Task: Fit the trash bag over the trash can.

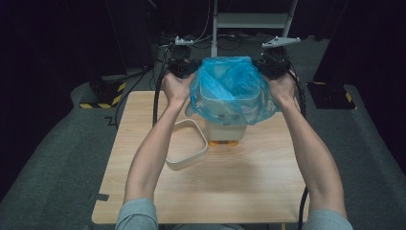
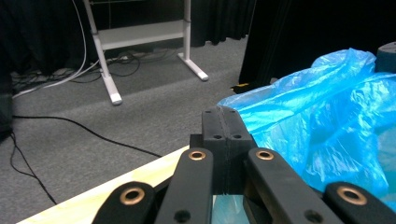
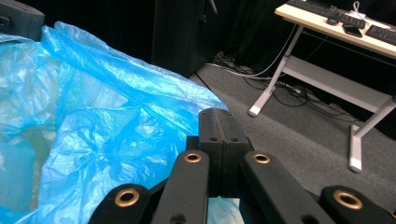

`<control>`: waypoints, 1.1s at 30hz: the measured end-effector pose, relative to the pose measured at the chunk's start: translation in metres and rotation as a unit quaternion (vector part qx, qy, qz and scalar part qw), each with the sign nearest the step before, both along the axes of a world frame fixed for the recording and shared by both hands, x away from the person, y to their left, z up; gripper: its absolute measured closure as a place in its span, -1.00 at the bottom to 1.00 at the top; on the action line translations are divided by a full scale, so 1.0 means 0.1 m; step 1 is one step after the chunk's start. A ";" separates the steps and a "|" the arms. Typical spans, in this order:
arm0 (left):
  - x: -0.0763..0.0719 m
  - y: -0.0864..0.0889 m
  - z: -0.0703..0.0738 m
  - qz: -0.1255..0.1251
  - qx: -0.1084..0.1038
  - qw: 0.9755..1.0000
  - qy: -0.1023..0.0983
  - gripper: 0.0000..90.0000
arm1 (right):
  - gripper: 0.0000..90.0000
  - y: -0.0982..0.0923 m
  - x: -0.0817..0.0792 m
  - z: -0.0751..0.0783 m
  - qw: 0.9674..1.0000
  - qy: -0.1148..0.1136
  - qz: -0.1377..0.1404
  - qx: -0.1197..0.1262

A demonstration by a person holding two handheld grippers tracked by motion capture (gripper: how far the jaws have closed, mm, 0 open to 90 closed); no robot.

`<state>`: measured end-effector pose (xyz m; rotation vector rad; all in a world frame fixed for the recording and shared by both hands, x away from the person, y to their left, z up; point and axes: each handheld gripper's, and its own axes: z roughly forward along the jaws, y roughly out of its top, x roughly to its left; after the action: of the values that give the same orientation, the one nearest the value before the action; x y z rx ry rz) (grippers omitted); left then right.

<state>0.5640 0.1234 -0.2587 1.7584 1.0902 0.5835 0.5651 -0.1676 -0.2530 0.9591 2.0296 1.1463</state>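
At the far middle of the wooden table (image 1: 239, 182), toward 12 o'clock from the person, stands a white bin (image 1: 225, 127) on small orange feet, with a blue plastic bag (image 1: 232, 88) draped over its mouth and hanging down its sides. The left gripper (image 1: 181, 64) sits at the bag's 9 o'clock edge and the right gripper (image 1: 275, 64) at its 3 o'clock edge, each held in a hand with the forearm stretched forward from the near side of the table.

In the left gripper view, the left gripper's (image 2: 223, 126) 2 black jaws are pressed flat together, and the blue bag (image 2: 327, 121) lies at 3 o'clock of them, bunched against their side. Whether a fold of film is pinched between the jaws cannot be told there. In the right gripper view, the right gripper's (image 3: 220, 128) jaws are likewise closed tight against each other, with the bag (image 3: 107, 126) spreading from 9 o'clock and reaching the jaw tips; again no film can be made out between the pads.

A white rounded-square ring (image 1: 186, 146), shaped like a bin rim, lies flat on the table at 7 o'clock of the bin, just beside its base and under the left forearm. A white metal frame (image 2: 140, 42) stands on the grey carpet beyond the table, with cables trailing across the floor near it.
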 end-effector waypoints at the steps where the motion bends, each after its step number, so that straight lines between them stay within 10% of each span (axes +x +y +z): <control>1: 0.01 -0.01 0.00 0.000 -0.004 1.000 0.001 1.00 | 1.00 -0.01 0.01 -0.01 1.000 0.000 -0.001 0.002; 16: 0.17 0.00 -0.08 -0.012 -0.033 0.999 0.041 1.00 | 1.00 -0.02 0.17 -0.07 0.999 0.040 -0.004 0.018; 33: 0.24 0.02 -0.19 -0.008 -0.020 0.998 0.058 1.00 | 1.00 -0.05 0.27 -0.20 0.998 0.066 -0.007 0.016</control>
<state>0.5883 0.1251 -0.2772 1.7817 1.1572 0.4511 0.5925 -0.1728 -0.2726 1.0897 2.1090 1.1388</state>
